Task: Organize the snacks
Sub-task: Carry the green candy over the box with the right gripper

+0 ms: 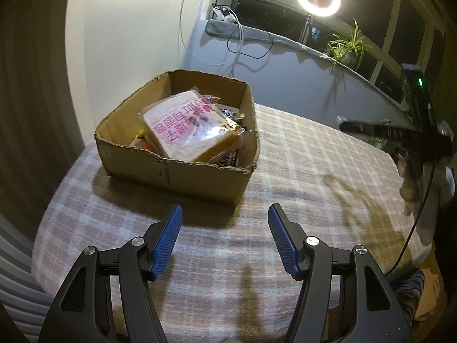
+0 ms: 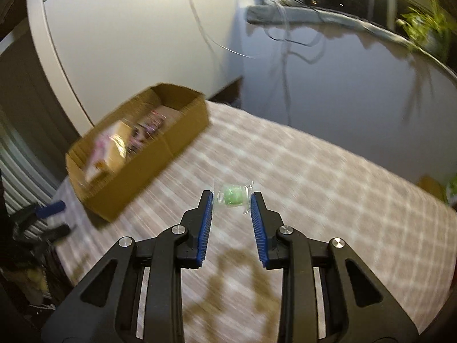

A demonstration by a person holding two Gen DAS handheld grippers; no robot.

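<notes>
Only one thing carries lettering — the bread bag [image 1: 190, 127] lying on top in the cardboard box [image 1: 177, 171]. Its clear wrapper has large pink Chinese characters, upside down from here; I can't make them out. Nothing else bears readable print.

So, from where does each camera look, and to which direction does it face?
Left wrist: sits on the left gripper, looks down over the checked tablecloth at the open brown cardboard box; its blue-padded fingers stand apart, empty.
Right wrist: sits on the right gripper, which pinches a small clear-wrapped green candy; box at left, blurred.
Shared: box, tablecloth, windowsill plant; each shows the other gripper.
</notes>
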